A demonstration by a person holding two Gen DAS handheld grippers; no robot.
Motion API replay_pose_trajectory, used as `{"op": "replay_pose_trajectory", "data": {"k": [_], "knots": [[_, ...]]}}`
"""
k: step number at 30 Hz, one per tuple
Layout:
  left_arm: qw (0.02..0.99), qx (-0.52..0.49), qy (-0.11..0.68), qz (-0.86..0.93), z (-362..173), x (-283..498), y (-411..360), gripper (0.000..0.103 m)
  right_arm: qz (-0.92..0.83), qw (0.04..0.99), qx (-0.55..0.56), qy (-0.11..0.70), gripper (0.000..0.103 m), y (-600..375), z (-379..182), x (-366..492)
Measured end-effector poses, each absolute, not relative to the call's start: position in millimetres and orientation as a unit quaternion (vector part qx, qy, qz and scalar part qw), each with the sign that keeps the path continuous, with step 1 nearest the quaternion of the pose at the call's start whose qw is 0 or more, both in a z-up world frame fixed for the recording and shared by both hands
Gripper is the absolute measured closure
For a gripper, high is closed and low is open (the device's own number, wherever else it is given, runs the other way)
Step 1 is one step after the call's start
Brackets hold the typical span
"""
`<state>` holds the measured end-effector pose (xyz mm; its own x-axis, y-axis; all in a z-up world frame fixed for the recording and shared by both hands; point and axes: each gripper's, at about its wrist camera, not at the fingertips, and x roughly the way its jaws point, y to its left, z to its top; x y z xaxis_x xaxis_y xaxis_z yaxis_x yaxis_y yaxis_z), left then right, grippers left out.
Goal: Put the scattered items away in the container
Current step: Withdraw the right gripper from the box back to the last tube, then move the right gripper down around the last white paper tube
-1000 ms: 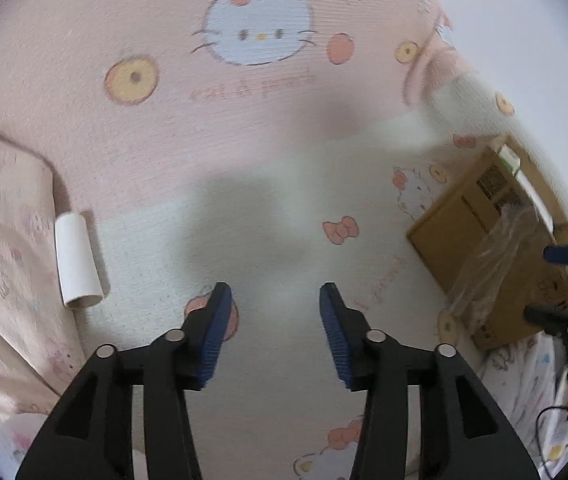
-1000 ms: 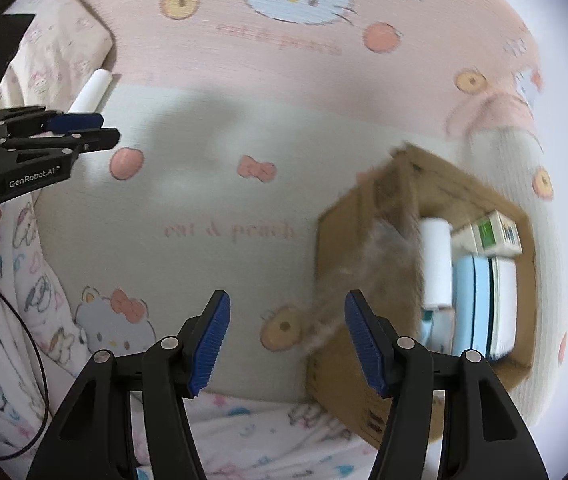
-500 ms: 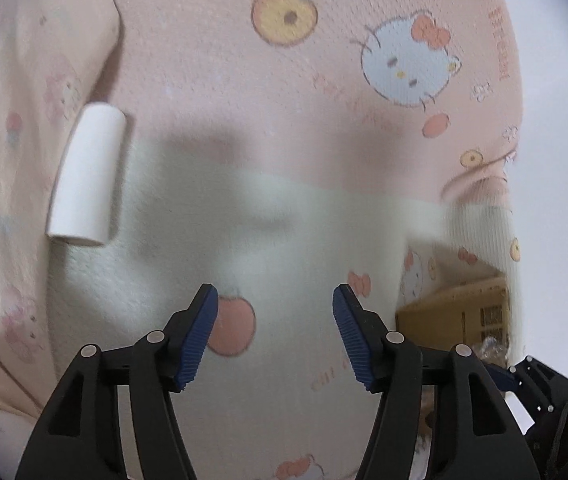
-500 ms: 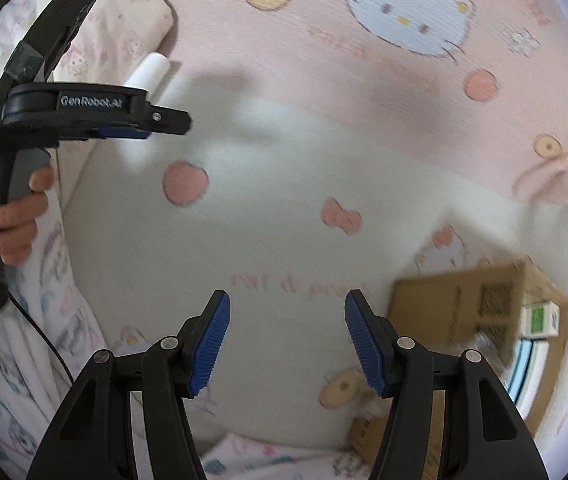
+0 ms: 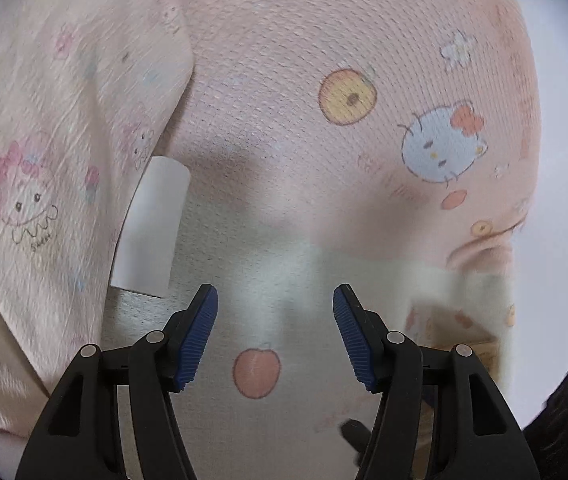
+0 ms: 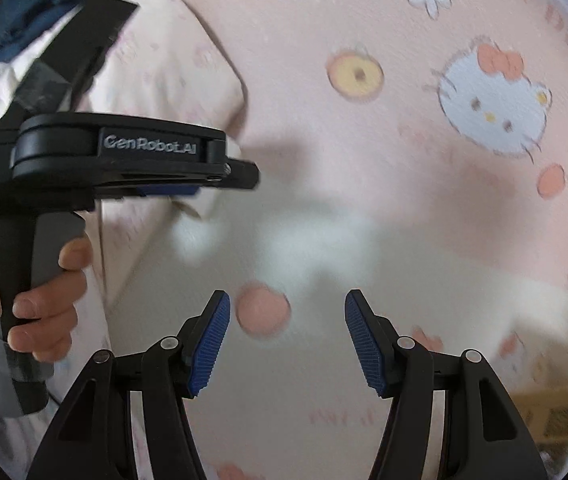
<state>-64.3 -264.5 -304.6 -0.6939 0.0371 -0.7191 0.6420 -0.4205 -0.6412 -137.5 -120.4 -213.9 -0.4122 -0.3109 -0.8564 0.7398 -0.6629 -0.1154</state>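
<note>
A white cylindrical roll [image 5: 150, 226] lies on the patterned bedspread against the edge of a pink pillow, up and left of my left gripper [image 5: 275, 334]. The left gripper is open and empty. My right gripper [image 6: 287, 340] is open and empty over the bedspread. The left gripper body [image 6: 124, 160] shows from the side in the right wrist view and hides the roll there. The cardboard box [image 6: 556, 416] sits at the lower right in the right wrist view, and a blurred corner of it shows in the left wrist view [image 5: 480, 344].
A pink cartoon-print pillow [image 5: 56, 160] lies along the left. The bedspread [image 5: 324, 200] has cat faces and peach prints. A white wall [image 5: 564, 160] runs along the right. A hand [image 6: 40, 300] holds the left gripper's handle.
Both grippers have swung left, away from the box. The roll has come nearer the left gripper; the box has slid to the right edge of both views. Both stay open.
</note>
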Motion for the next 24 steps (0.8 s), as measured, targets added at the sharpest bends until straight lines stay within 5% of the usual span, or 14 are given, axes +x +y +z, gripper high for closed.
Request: {"op": "replay_pose_trajectory", "data": {"k": [10,24], "knots": [[0.209,0.381,0.502,-0.748,-317.4,-77.7,-292.3,0.039,-0.800,0.366,0.466,0.096,0.040,-131.0,-252.2,-160.8],[0.275,0.386,0.508,-0.719,-334.0,-74.8,-307.6,0.039,-0.759,0.392,0.519,-0.016,0.040,-170.6,-311.1,-188.7]]}}
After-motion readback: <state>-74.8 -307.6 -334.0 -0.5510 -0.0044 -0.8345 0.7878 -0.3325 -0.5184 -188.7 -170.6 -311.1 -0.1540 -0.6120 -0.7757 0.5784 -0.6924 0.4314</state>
